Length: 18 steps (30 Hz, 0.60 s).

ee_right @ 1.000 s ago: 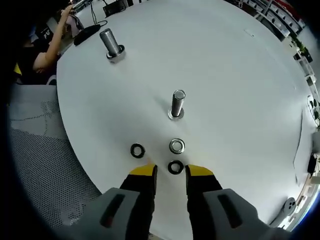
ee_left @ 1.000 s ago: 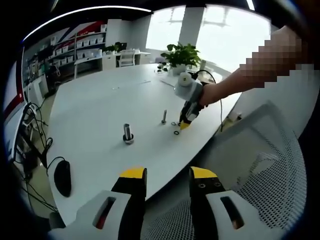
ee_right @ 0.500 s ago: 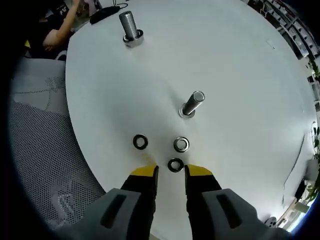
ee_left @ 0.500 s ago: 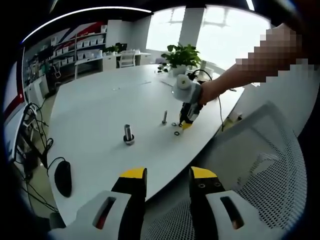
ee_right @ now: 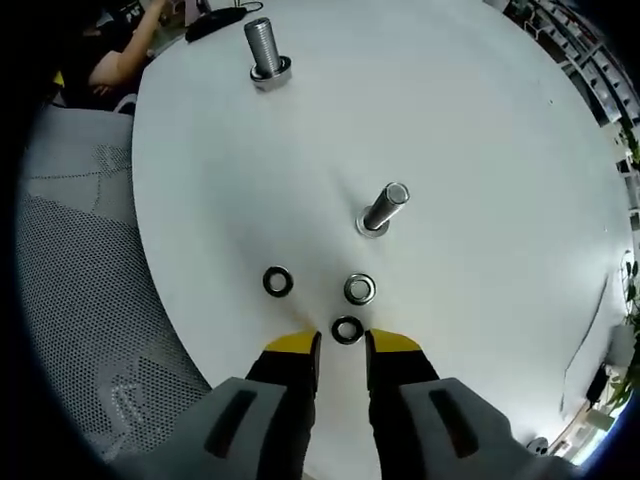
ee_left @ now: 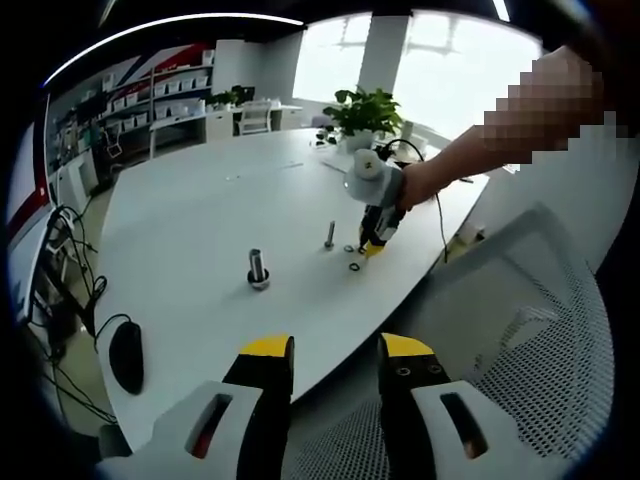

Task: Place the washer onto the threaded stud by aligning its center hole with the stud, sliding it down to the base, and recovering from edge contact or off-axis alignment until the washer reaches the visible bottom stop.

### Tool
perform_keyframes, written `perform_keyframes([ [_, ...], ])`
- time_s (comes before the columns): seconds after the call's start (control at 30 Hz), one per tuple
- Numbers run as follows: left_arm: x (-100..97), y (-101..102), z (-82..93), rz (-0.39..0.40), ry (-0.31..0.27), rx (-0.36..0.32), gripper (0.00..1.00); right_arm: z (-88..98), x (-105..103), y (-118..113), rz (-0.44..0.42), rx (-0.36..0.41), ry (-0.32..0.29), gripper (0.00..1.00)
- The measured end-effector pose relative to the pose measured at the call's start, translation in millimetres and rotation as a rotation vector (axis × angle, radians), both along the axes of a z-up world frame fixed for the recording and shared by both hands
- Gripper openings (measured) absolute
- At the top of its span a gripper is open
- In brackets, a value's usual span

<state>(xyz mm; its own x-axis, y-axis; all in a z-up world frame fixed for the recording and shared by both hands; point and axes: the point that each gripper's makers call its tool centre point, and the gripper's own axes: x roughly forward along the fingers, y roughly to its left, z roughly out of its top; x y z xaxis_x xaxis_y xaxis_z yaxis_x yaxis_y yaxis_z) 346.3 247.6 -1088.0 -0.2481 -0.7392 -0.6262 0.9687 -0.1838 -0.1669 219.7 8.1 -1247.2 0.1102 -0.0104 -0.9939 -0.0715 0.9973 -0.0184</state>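
In the right gripper view a dark washer (ee_right: 347, 329) lies flat on the white table (ee_right: 480, 150), just ahead of and between the yellow tips of my right gripper (ee_right: 343, 342). The jaws are open, with a small gap on each side of the washer. A silver washer (ee_right: 359, 289) and another dark washer (ee_right: 277, 281) lie just beyond. The thin threaded stud (ee_right: 383, 208) stands further on, bare. In the left gripper view, my left gripper (ee_left: 335, 350) hangs open and empty off the table edge, facing the right gripper (ee_left: 372, 245), the stud (ee_left: 329, 234) and a washer (ee_left: 353, 266).
A thicker bolt (ee_right: 266, 50) stands upright further along the table, also seen as the bolt (ee_left: 257, 268). A mesh chair (ee_right: 80, 300) sits beside the table edge. A black mouse (ee_left: 125, 355) lies near the table rim, a potted plant (ee_left: 365, 110) at the far side.
The right gripper's jaws have narrowed slightly around the dark washer, and its view has crept a little closer. The left gripper has held still.
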Motion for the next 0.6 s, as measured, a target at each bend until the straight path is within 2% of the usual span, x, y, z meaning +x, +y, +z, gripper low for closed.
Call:
perform_keyframes([
  [0.23,0.3,-0.2,0.2,0.004,0.002,-0.001,0.31,7.0,3.6,3.8,-0.008,-0.002,-0.032,0.2],
  [0.3,-0.2,-0.1,0.6,0.003,0.002,0.0,0.31,0.9,3.6,-1.4,-0.015,-0.001,-0.035,0.19],
  [0.37,0.1,-0.4,-0.7,0.0,0.001,0.002,0.31,8.9,5.2,4.9,-0.019,-0.002,-0.038,0.18],
  [0.5,0.3,-0.4,-0.3,0.001,-0.001,0.001,0.31,3.0,5.3,-2.9,-0.012,-0.008,-0.031,0.16],
  [0.6,0.1,-0.3,-0.1,0.002,0.0,0.002,0.31,4.0,4.9,0.6,0.017,-0.021,-0.003,0.16],
])
